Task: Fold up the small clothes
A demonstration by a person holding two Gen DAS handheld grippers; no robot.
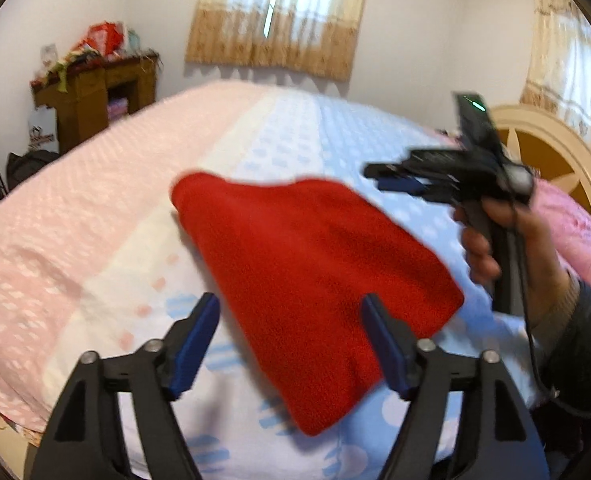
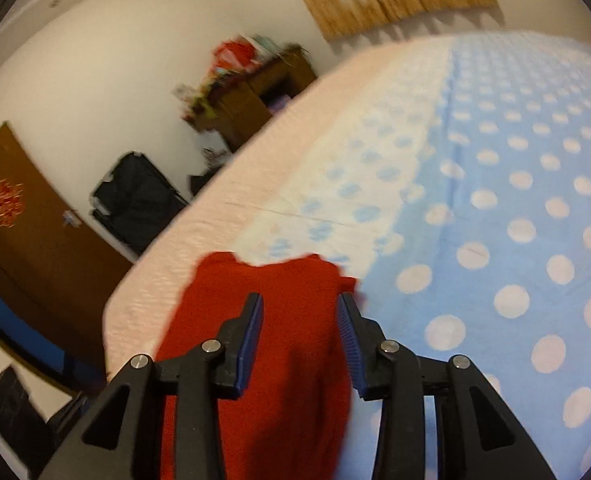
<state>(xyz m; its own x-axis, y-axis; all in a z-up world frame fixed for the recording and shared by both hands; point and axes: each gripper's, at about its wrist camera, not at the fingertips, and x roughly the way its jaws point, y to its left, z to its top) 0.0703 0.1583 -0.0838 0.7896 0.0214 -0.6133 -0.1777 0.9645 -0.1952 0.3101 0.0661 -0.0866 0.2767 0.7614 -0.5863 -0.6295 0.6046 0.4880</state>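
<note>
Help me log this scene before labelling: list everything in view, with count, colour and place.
garment: one, red, lying folded on the bed below both grippers
bed cover: one, pink, white and blue with dots, over the bed
headboard: one, cream and brown, at the right of the bed
pink cloth: one, by the headboard
cabinet: one, brown wood, by the far wall, clutter on top
curtains: two, tan and cream, over the windows
door: one, brown, red ornament on it
dark bag: one, on the floor by the wall
left gripper: black, blue pads, open above the garment
right gripper: black, blue pads, open
hand: one, holding the right gripper
</note>
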